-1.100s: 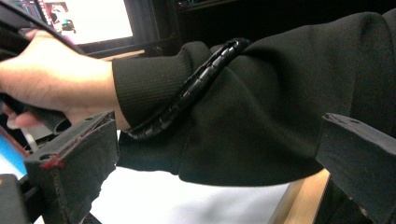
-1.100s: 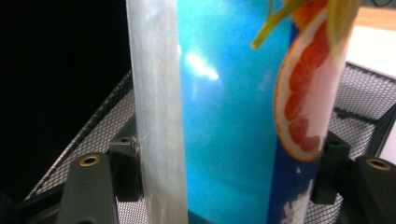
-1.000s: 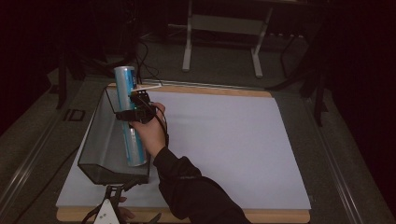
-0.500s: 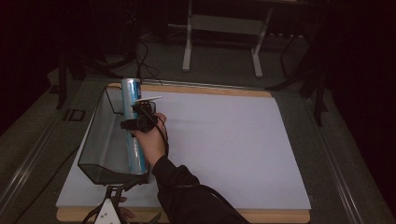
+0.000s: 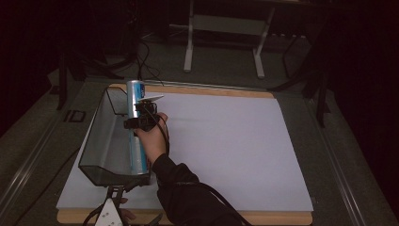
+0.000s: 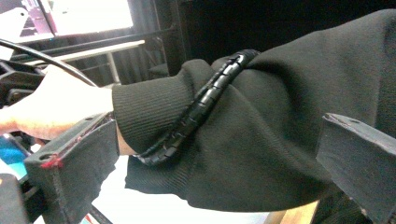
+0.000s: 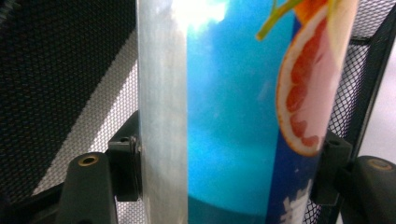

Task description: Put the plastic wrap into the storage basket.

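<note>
**Q:** Blue tall can with the grapefruit print, where's it sitting and why grabbed like that?

**A:** It's inside the dark mesh basket, along the basket's right wall, top end toward the far side. The right gripper has its jaws clamped on the can's sides, and in the right gripper view the pads press both flanks, so I'd guess a mid-body hold keeps it from swinging.

**Q:** And the other one?

**A:** The left gripper hangs near the table's front edge, jaws spread wide, holding nothing, just facing the person's sleeve. Looks parked out of the way.
</note>
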